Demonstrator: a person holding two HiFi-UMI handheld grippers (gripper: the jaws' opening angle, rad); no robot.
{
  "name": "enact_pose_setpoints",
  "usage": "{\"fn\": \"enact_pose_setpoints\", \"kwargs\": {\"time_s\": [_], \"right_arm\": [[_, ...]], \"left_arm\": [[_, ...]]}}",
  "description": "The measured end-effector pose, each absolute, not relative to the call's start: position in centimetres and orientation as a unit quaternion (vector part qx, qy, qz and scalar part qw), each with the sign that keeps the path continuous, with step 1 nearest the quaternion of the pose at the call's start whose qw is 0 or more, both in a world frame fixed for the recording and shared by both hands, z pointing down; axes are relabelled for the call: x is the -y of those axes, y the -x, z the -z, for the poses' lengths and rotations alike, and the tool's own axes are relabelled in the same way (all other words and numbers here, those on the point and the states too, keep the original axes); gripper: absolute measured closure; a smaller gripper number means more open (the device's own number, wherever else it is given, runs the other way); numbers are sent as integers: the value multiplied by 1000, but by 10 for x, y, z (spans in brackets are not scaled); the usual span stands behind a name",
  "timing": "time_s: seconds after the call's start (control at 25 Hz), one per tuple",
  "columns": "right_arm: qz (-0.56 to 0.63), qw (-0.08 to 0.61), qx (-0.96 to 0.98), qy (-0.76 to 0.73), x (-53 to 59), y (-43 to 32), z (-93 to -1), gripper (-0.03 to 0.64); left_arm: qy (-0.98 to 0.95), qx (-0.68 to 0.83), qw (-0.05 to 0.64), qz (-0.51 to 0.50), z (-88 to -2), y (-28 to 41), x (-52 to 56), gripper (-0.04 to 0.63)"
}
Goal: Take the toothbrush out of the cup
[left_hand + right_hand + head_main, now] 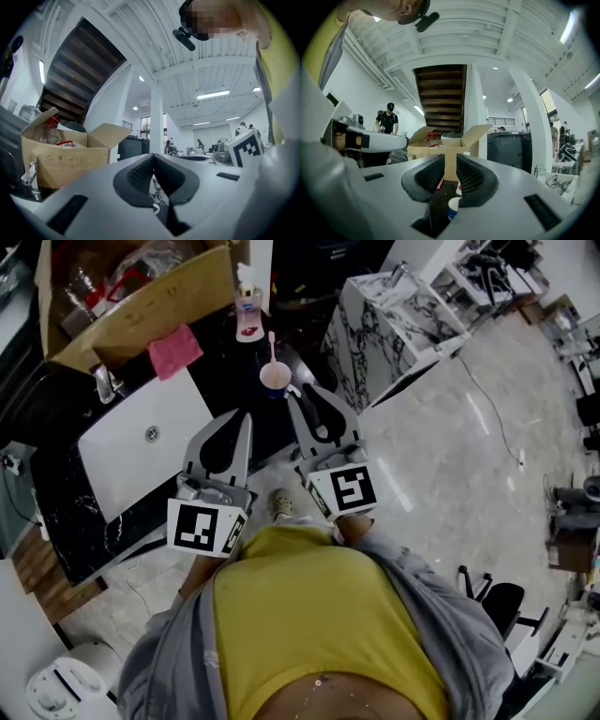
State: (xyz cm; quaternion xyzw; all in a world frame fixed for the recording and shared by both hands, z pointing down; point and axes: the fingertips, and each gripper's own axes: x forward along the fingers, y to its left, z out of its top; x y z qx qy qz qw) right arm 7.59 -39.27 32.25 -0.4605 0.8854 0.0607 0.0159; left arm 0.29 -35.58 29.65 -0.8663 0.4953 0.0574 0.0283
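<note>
Trouble is most likely at the first touch. The toothbrush stands upright in the cup on the dark counter, between the sink and the counter's edge. The right gripper points at it from just beside, jaws apart with nothing between the pads. In its own view the cup's rim shows low in the gap. The left gripper hangs near the sink with its jaws together and empty, and it does not steady the cup.

That is the weak spot. A light cup with no support probably tips or slides if a jaw strikes its rim, and the counter's edge is close. The handle is thin, so a grip taken off centre may let it twist or slip out. A slanted pull could drag the cup along. The soap bottle stands behind and could be knocked by an overreach.
</note>
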Motion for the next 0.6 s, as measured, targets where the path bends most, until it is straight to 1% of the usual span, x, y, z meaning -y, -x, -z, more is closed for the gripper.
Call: {"fn": "enact_pose_setpoints", "kwargs": {"time_s": [0.12, 0.28, 0.6], "right_arm": [[-50, 14, -893, 447, 417, -75, -334, 526], [-41, -8, -902, 429, 446, -76, -354, 526], [-14, -31, -909, 416, 484, -70, -387, 526]], "left_arm": [[857, -512, 21, -53, -305, -5, 376, 595], [851, -522, 18, -46, -314, -9, 400, 595], [849, -528, 4, -24, -333, -10, 426, 595]]}}
